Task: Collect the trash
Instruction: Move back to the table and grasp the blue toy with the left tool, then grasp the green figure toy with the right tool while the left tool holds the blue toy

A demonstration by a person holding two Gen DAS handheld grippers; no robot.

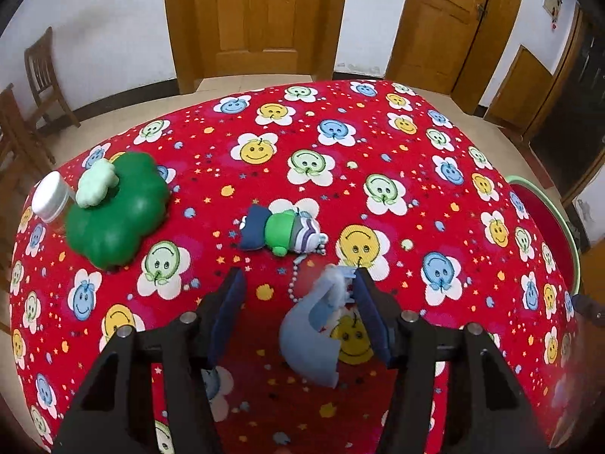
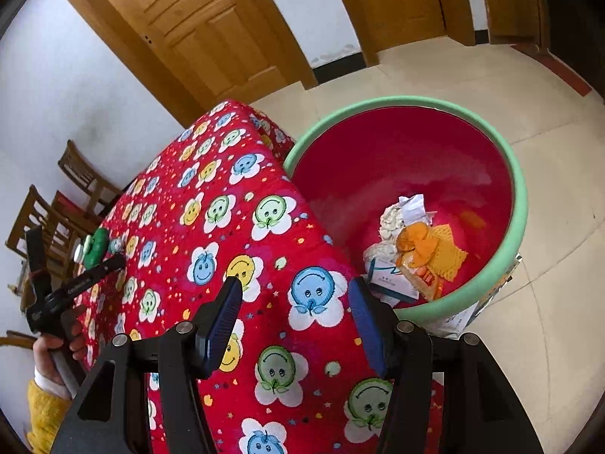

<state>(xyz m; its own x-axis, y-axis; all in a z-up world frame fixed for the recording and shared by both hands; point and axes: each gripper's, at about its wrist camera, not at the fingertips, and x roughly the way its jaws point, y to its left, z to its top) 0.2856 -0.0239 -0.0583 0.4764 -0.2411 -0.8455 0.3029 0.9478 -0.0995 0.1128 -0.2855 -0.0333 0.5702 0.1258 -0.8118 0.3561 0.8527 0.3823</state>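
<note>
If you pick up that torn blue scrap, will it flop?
Probably. The torn blue scrap looks thin and curled, with fluffy white stuffing at its top, so it likely sags and weighs little. Bits of fluff might shed.

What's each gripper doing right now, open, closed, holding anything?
Left gripper: open, holding nothing; a torn blue scrap lies between its fingers, against the right one.
Right gripper: open and empty, over the table edge beside the trash basin.

A crumpled pale-blue scrap (image 1: pixel 314 336) with white fluff lies near the table's front edge. Paper wrappers and an orange net (image 2: pixel 416 249) lie heaped inside the red, green-rimmed basin (image 2: pixel 521 204) beside the table's right edge.
</note>
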